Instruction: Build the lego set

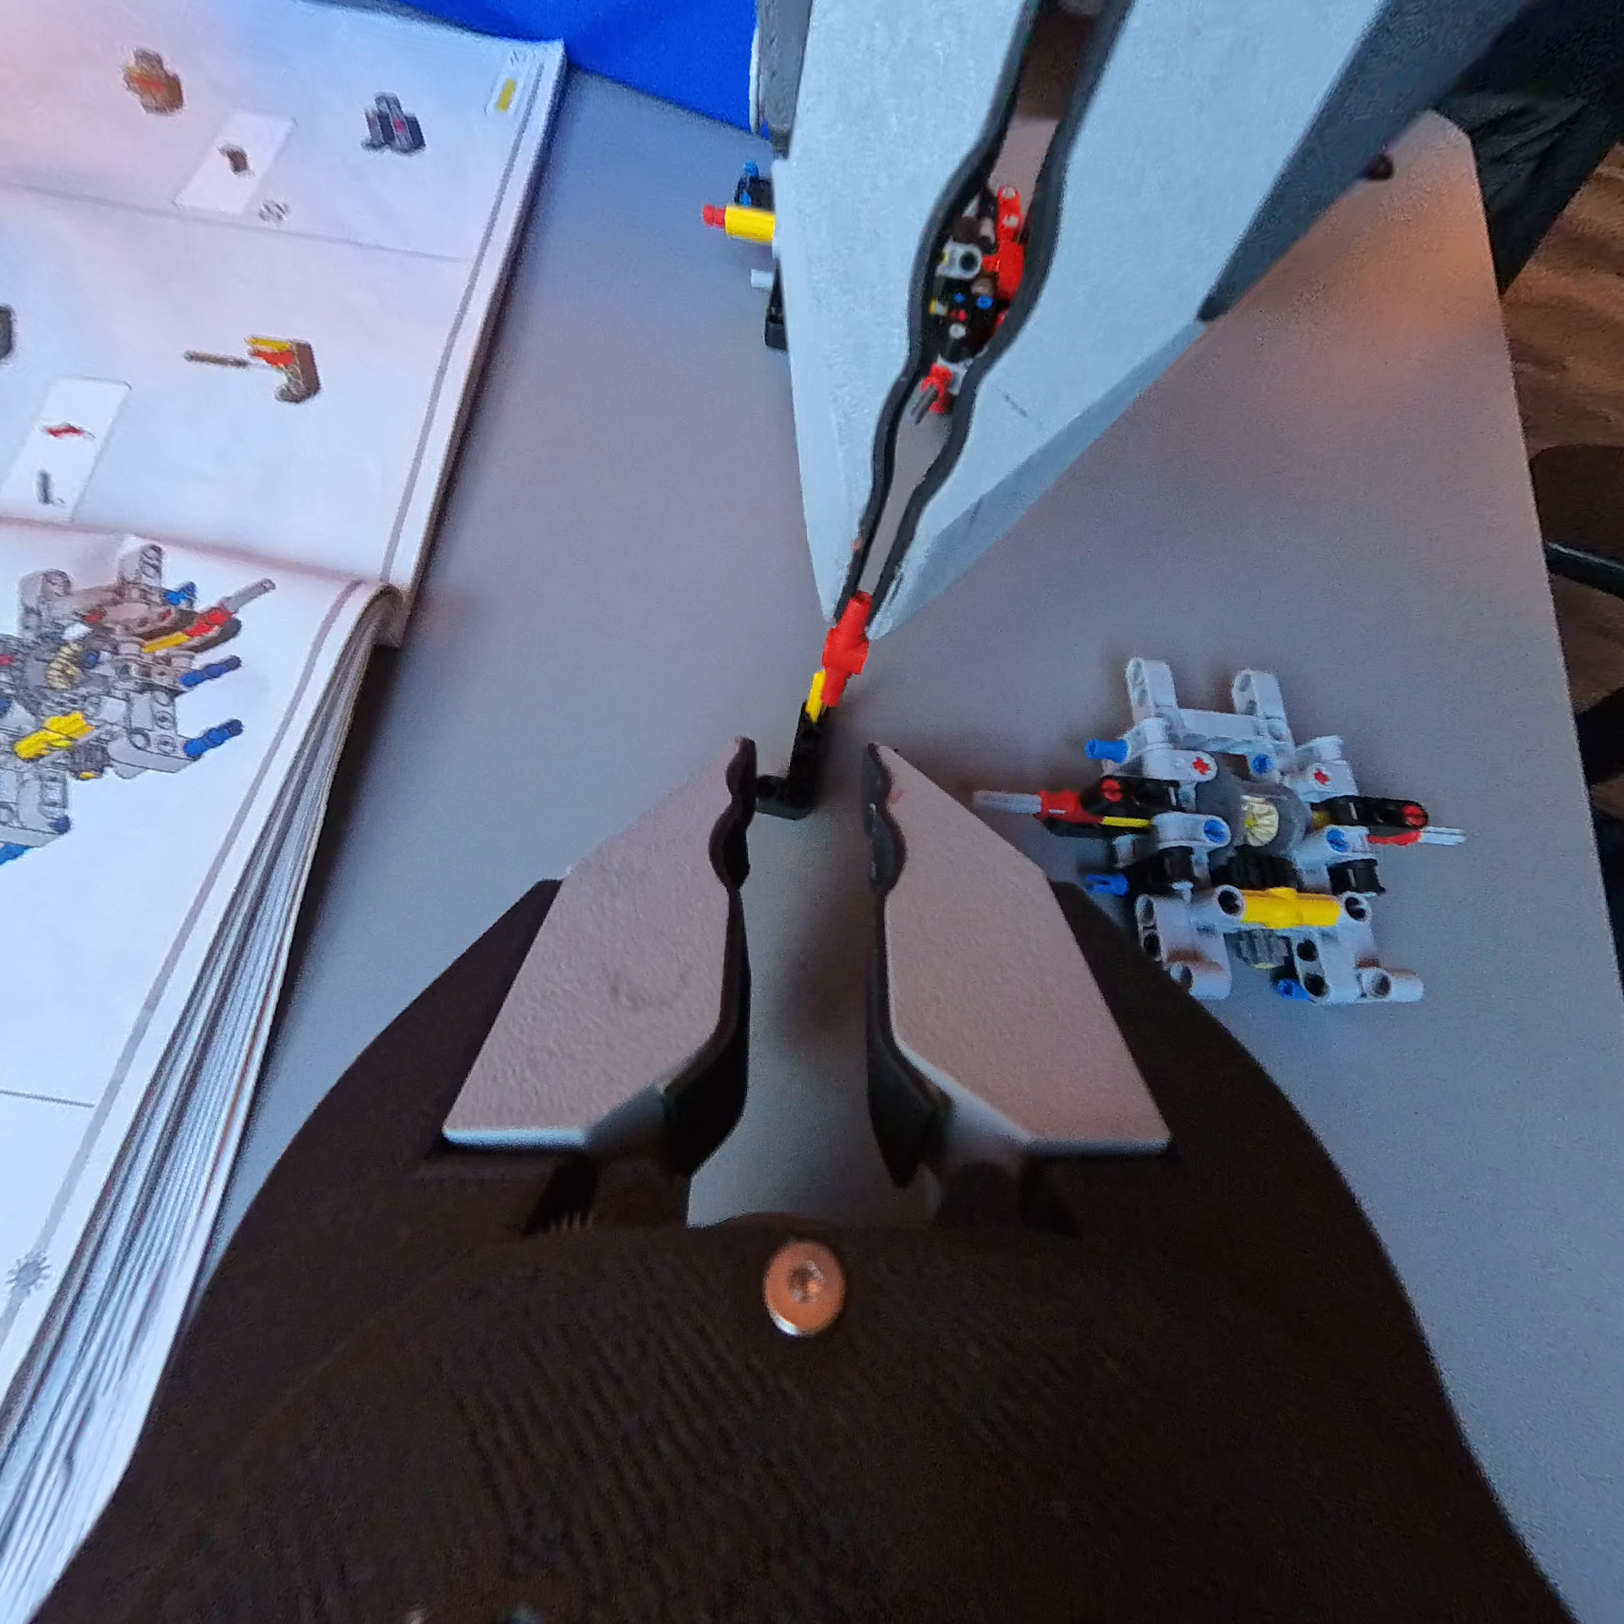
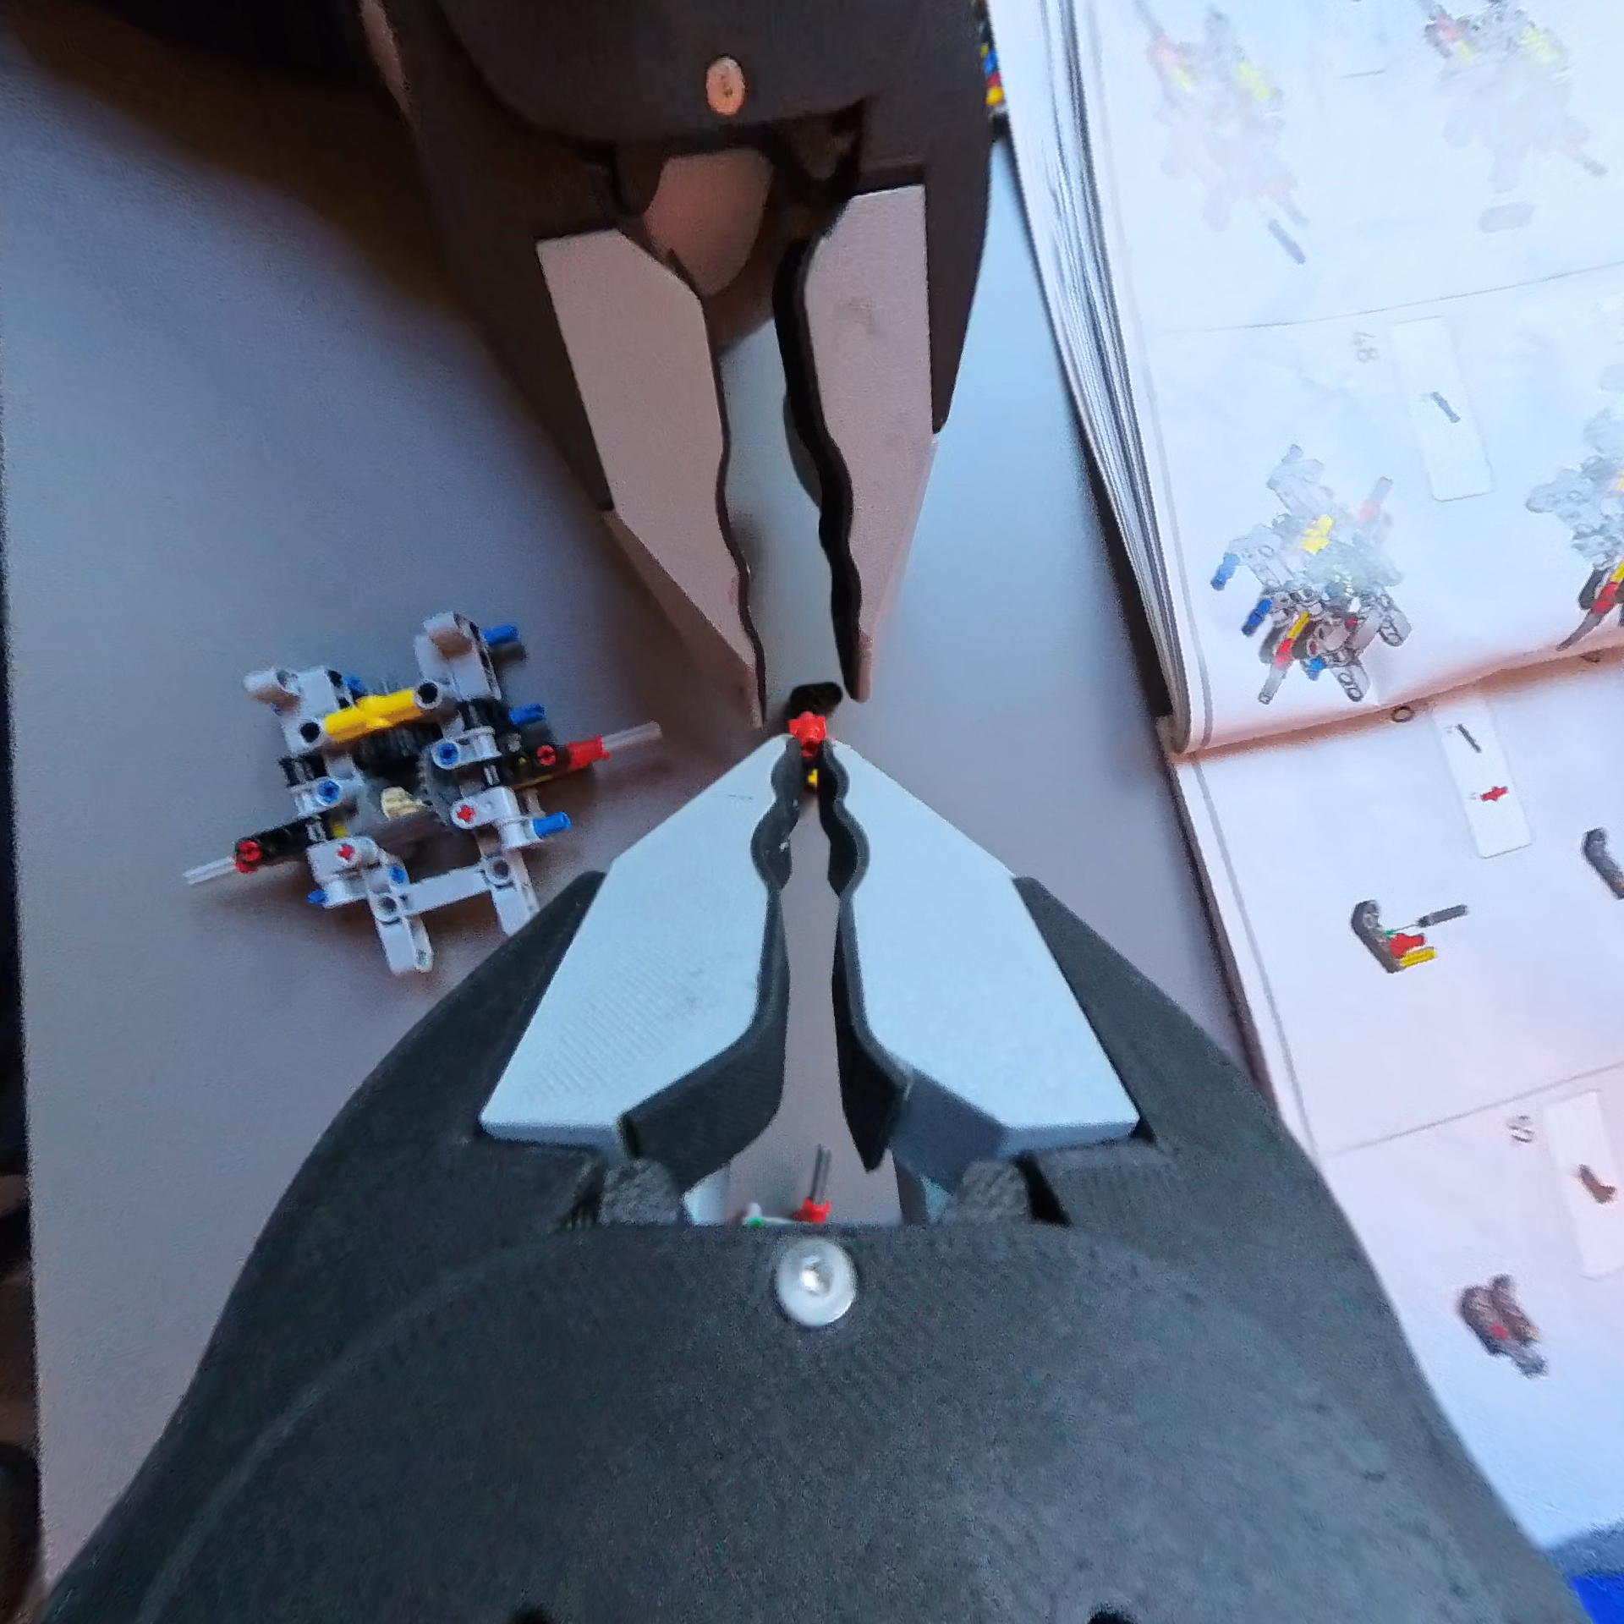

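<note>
A small sub-assembly hangs between the two grippers: a red pin (image 1: 845, 646) joined to a yellow piece and a black L-shaped piece (image 1: 798, 773). My right gripper (image 2: 807, 749), with grey fingers, is shut on the red pin (image 2: 807, 729); it also shows in the left wrist view (image 1: 859, 606), coming in from the far side. My left gripper (image 1: 808, 756), with beige fingers, is open around the black L-piece. The piece's short arm touches the left pad and the other pad stands apart from it. In the right wrist view the left gripper (image 2: 808, 694) faces mine, with the black piece (image 2: 817, 696) at its tips.
A grey, black and yellow brick-built model (image 1: 1230, 835) (image 2: 395, 773) lies on the grey table (image 1: 571, 527) beside the grippers. An open instruction booklet (image 1: 176, 527) (image 2: 1406, 615) lies on the other side. Loose small parts (image 1: 743, 220) sit behind the right gripper. The table edge (image 1: 1538, 615) is near the model. Left and right tips are no more than a few centimetres apart.
</note>
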